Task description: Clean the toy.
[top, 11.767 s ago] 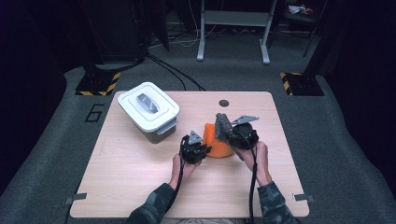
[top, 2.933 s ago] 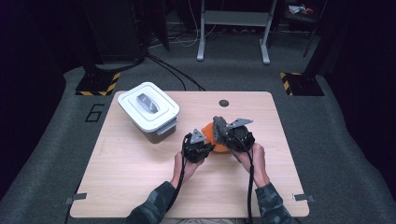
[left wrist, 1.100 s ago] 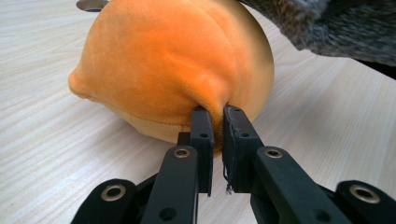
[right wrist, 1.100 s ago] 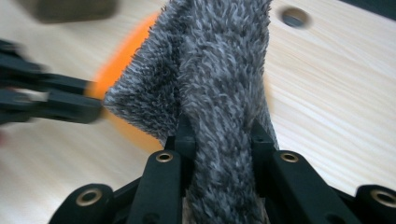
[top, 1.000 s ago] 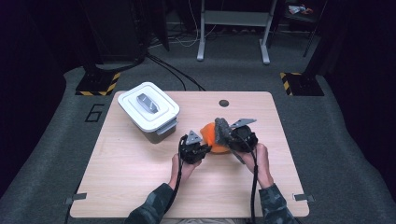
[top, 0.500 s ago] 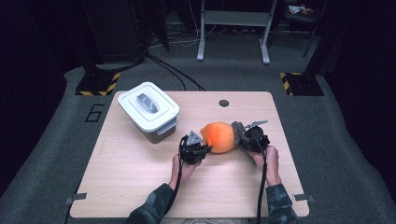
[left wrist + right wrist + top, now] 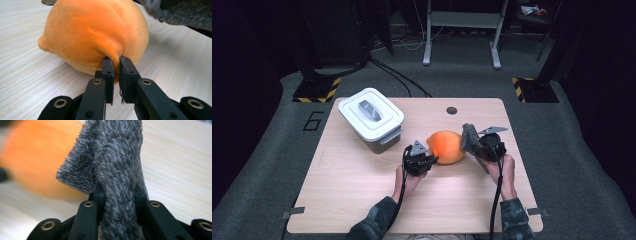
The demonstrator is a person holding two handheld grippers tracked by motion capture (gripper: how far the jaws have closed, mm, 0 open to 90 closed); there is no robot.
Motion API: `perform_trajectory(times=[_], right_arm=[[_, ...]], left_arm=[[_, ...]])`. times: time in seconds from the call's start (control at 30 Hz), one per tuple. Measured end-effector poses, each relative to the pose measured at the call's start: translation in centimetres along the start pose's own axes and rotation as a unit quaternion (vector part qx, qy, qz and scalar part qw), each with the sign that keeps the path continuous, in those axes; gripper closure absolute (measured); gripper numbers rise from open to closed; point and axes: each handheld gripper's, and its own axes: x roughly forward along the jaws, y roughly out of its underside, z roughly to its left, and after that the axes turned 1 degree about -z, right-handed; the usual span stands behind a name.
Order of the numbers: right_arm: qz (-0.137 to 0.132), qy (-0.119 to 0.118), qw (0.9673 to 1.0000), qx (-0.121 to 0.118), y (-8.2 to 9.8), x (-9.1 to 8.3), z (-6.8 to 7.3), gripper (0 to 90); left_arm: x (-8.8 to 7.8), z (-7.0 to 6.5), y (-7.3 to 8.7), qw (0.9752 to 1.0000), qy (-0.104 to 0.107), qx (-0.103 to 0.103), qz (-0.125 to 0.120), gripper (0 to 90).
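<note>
**Grippers: two, both grasping soft items**

Left gripper [image 7: 428, 156]: clenched on a pinch of the orange plush [image 7: 446, 146], which rests mid-desk [image 7: 342, 195]. Right gripper [image 7: 471, 141]: clamped on grey fuzzy cloth [image 7: 117, 157], just beside the plush. White lidded box [image 7: 371, 118]: back left.

Plush toy [image 7: 95, 35]: I see orange velvety cloth with a short soft nap, matt, with stitched seams and a fold of the fabric pinched. Cloth [image 7: 117, 170]: grey, shaggy pile, rough and fluffy like fleece or terry. Left gripper [image 7: 115, 65] and right gripper [image 7: 117, 192]: I read the jaws as black hard plastic, matt, with brass-coloured metal rivets. Table [image 7: 362, 200]: pale wood-grain top, smooth, slight sheen. Box [image 7: 371, 120]: white lid, probably smooth plastic, though from my high view it is too small to be sure. Floor [image 7: 272, 150]: grey carpet, matt.
</note>
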Motion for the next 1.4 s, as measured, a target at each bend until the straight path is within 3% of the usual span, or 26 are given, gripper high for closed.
perform_trajectory(times=[0.1, 0.17, 0.23, 0.33, 0.4, 0.43, 0.57, 0.67, 0.87, 0.97, 1.03, 1.07, 1.2, 1.23, 1.27, 1.33, 1.4], right_arm=[[0.0, -0.014, 0.9994, -0.031, -0.9, 0.4, 1.2, 73.0], [0.015, -0.014, 0.9993, -0.033, -1.1, 1.0, 1.7, 73.0], [0.032, -0.011, 0.9987, -0.038, -1.1, 2.3, 2.1, 73.2], [0.026, -0.021, 0.9991, -0.024, -1.1, 2.6, 1.8, 73.2], [0.028, -0.019, 0.9991, -0.024, -1.1, 2.6, 1.8, 73.2], [0.03, -0.017, 0.9991, -0.027, -1.3, 2.7, 1.8, 73.1], [0.033, -0.014, 0.999, -0.027, -1.4, 2.7, 1.8, 73.2], [0.031, -0.015, 0.9989, -0.031, -1.5, 2.8, 1.8, 73.2], [0.027, -0.017, 0.9992, -0.023, -1.3, 2.7, 1.7, 73.3], [0.012, -0.019, 0.9995, -0.021, -1.4, 1.5, 1.6, 73.3], [0.001, -0.021, 0.9995, -0.024, -1.5, 0.8, 1.8, 73.2], [-0.004, -0.022, 0.9994, -0.026, -1.6, 0.3, 2.0, 73.2], [-0.014, -0.025, 0.9988, -0.039, -2.0, -0.9, 2.9, 73.2], [-0.025, -0.034, 0.9977, -0.053, -2.4, -1.8, 3.8, 73.2], [-0.025, -0.038, 0.9978, -0.049, -2.5, -2.0, 4.2, 73.2], [-0.025, -0.049, 0.9963, -0.067, -2.8, -2.1, 5.2, 73.2], [-0.005, -0.044, 0.9954, -0.085, -2.9, -1.3, 6.1, 73.1]], left_arm=[[0.0, 0.0, 0.0, 1.0, -0.004, 0.0, -0.003, 82.2], [-0.1, 0.0, 0.0, 1.0, -0.006, -0.002, -0.004, 80.8], [-0.1, -0.2, 0.1, 0.9997, -0.021, 0.011, -0.003, 76.4], [-0.3, -0.6, 0.2, 0.9971, -0.052, 0.054, 0.007, 63.4], [-0.2, -0.8, 0.2, 0.9959, -0.061, 0.066, 0.009, 59.0], [-0.3, -1.0, 0.1, 0.9953, -0.065, 0.072, 0.004, 52.2], [0.0, -1.4, -0.2, 0.9926, -0.077, 0.093, 0.0, 46.7], [0.8, -1.3, -0.2, 0.9913, -0.08, 0.104, 0.013, 50.0], [1.2, -0.9, -0.3, 0.9939, -0.069, 0.086, 0.005, 73.3], [1.0, -0.6, -1.0, 0.9963, -0.053, 0.067, 0.002, 78.7], [0.9, -0.5, -1.2, 0.9968, -0.05, 0.062, 0.001, 79.4], [0.6, -0.4, -1.6, 0.9985, -0.035, 0.042, -0.002, 79.5], [0.0, -0.6, -2.3, 0.9992, -0.022, 0.03, -0.012, 79.7], [-0.5, -0.9, -2.7, 0.9996, -0.012, 0.02, -0.016, 79.6], [-0.7, -1.0, -2.8, 0.9997, -0.008, 0.014, -0.017, 79.6], [-1.0, -1.3, -2.9, 0.9998, 0.004, 0.001, -0.018, 79.5], [-0.9, -1.2, -2.9, 0.9999, 0.001, 0.008, -0.009, 79.2]])
